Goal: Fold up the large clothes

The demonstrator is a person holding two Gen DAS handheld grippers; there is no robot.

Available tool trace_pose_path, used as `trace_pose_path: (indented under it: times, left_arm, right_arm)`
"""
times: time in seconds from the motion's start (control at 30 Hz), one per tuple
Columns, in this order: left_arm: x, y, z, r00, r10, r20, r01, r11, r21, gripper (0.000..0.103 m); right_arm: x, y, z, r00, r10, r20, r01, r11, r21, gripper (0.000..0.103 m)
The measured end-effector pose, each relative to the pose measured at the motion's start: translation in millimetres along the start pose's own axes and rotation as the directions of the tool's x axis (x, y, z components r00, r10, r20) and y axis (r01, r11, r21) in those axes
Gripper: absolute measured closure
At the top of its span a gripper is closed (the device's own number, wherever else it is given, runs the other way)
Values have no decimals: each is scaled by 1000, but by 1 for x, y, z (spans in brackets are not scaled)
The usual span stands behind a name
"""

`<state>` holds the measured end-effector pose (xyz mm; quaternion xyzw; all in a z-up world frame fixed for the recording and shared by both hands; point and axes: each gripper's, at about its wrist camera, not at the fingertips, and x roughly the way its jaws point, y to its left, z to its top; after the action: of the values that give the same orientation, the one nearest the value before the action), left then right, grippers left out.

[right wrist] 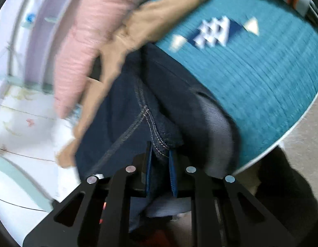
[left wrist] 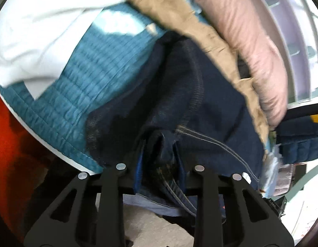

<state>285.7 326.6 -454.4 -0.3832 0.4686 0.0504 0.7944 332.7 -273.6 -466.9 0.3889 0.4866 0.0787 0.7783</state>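
Dark denim jeans (left wrist: 200,107) with pale double stitching are pinched by both claws: the left claw (left wrist: 159,160) has its blue pads closed on a thick bunched fold, and the right claw (right wrist: 160,162) clamps a seamed edge (right wrist: 146,113) where stitch lines meet. The jeans spread ahead of each claw over a teal ribbed blanket (left wrist: 80,86). Beyond them lie a tan garment (left wrist: 179,20) and a pink padded one (left wrist: 251,41); white cloth (left wrist: 35,37) sits ahead-left of the left claw. Both views are motion-blurred
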Motion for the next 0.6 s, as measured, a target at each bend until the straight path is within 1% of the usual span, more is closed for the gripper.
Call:
trace_pose_path:
  times: [0.03, 0.07, 0.1, 0.13, 0.17, 0.2, 0.23, 0.27, 0.3, 0.37, 0.4, 0.43, 0.47, 0.5, 0.57, 0.6]
  left_arm:
    - [-1, -1, 0, 1000, 6, 13, -6, 1000, 6, 70]
    - [-1, -2, 0, 1000, 4, 11, -5, 1000, 11, 65]
    - [-3, -5, 1, 1000, -13, -8, 13, 1000, 23, 62]
    - [-7, -6, 3, 999, -31, -15, 32, 999, 30, 51]
    - [-13, -7, 4, 999, -47, -16, 47, 998, 33, 42]
    - [-23, -8, 5, 999, -35, -5, 36, 999, 33, 20]
    - [-31, -9, 6, 1000, -16, 11, 15, 999, 40, 16]
    - [-39, -9, 6, 1000, -17, 18, 16, 998, 60, 16]
    - [-47, -9, 7, 999, -36, 20, 34, 996, 81, 16]
    - [-58, -6, 9, 999, -29, 32, 26, 996, 89, 15]
    - [-60, -3, 11, 999, -30, 37, 26, 996, 90, 14]
    - [-59, -1, 13, 999, -34, 38, 30, 995, 91, 14]
    - [-56, 1, 17, 999, -28, 34, 25, 996, 90, 14]
    - [-52, 3, 21, 999, -14, 33, 11, 996, 84, 14]
    - [-44, 8, 28, 999, -23, 24, 21, 997, 70, 14]
    - [-38, 12, 32, 999, -38, 20, 36, 998, 53, 14]
  right_arm:
    - [10, -7, -2, 999, -18, -35, 18, 1000, 6, 87]
    - [19, -12, -2, 997, -24, -69, 26, 999, 22, 85]
    - [19, -12, -1, 997, -26, -78, 28, 999, 21, 80]
    - [14, -2, 1, 993, -71, -89, 69, 997, -26, 77]
    - [10, 7, 1, 988, -115, -99, 107, 991, -83, 70]
    - [3, 18, 1, 983, -157, -96, 142, 978, -153, 64]
    - [-8, 31, 0, 978, -195, -72, 175, 960, -218, 60]
    - [-14, 40, -1, 973, -225, -55, 204, 945, -256, 58]
    - [-22, 48, -2, 970, -243, -25, 226, 932, -283, 56]
    - [-31, 75, -5, 973, -231, 14, 222, 911, -347, 56]
    - [-29, 84, -6, 978, -209, 15, 200, 908, -367, 57]
    - [-21, 106, -9, 989, -148, -8, 132, 904, -407, 59]
    - [-10, 124, -13, 993, -110, -34, 84, 893, -441, 69]
    - [1, 140, -15, 994, -91, -55, 55, 882, -468, 87]
    - [36, 178, -20, 992, -60, -114, -9, 849, -529, 101]
    - [53, 196, -25, 989, -66, -133, -18, 833, -553, 102]
